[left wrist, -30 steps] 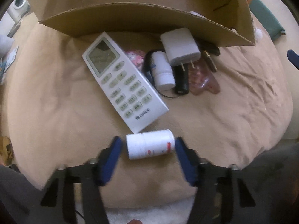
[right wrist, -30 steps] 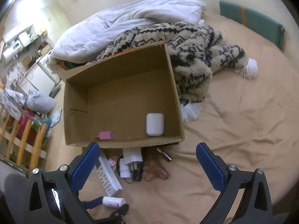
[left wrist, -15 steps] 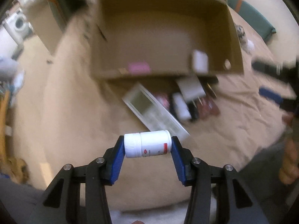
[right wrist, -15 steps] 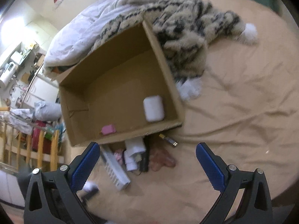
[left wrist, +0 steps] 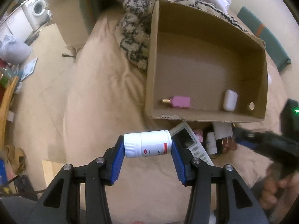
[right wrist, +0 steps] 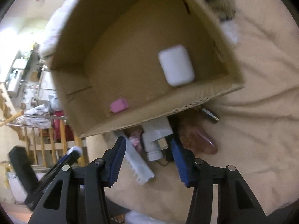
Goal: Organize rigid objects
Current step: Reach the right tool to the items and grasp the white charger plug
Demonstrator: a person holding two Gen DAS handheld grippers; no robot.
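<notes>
Two blue-padded grippers are working over a rumpled beige bedsheet (left wrist: 104,85).
The left gripper (left wrist: 148,147) is clamping a smooth white plastic pill bottle (left wrist: 147,146) crosswise, short of the open brown cardboard box (left wrist: 205,118); the right gripper (right wrist: 148,155) is hanging part-open, holding nothing.

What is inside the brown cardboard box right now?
Inside the brown cardboard box: a pink rectangular bottle with a gold cap and a white rounded plastic case, both near the front wall. Nothing else shows on its floor.

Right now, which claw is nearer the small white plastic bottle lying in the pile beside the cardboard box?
Right. The right claw hangs open just above the small white plastic bottle; the left claw is off to the side, holding a white pill bottle.
</notes>
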